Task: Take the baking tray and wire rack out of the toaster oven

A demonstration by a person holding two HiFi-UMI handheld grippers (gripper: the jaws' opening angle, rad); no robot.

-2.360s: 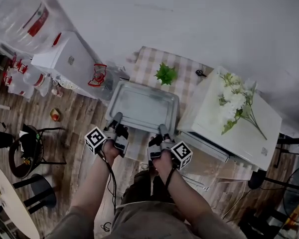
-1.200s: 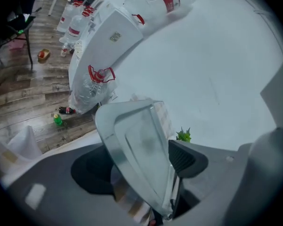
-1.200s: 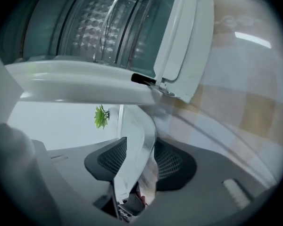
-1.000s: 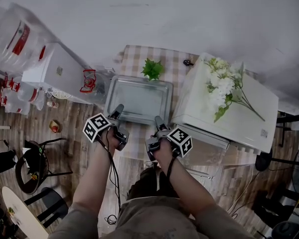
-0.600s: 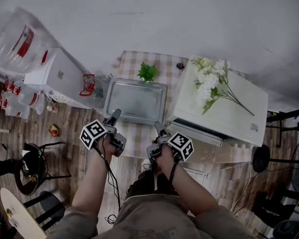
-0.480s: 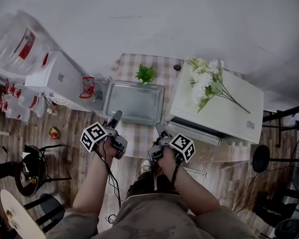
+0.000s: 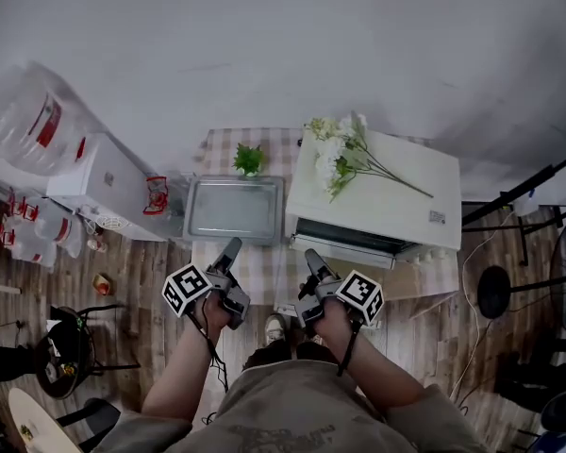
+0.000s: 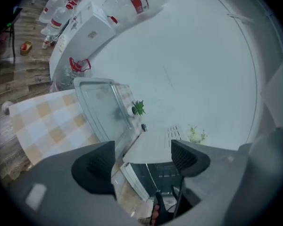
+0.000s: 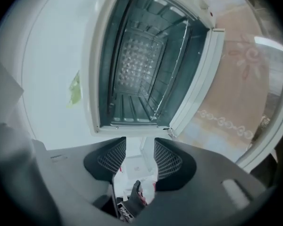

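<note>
Baking tray (image 7: 234, 209) is out, flat on the checked counter (image 7: 264, 270), left of the toaster oven (image 7: 377, 189). Wire rack (image 9: 172, 69) looks to be inside, low in the cavity. Left tool (image 8: 142, 160): jaws wide apart, empty. Right tool (image 9: 139, 152): jaws narrowly apart, empty, facing the open oven. Risk: a one-sided grab w/ the right tool cocks the rack in its guides, so it jams or drags the oven fwd.

Baking tray (image 7: 234, 209) flat beside toaster oven (image 7: 373, 192)

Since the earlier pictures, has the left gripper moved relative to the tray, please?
Yes. The left gripper has drawn back toward the person: its jaws were at the tray's near edge and now stand clear of it.
</note>
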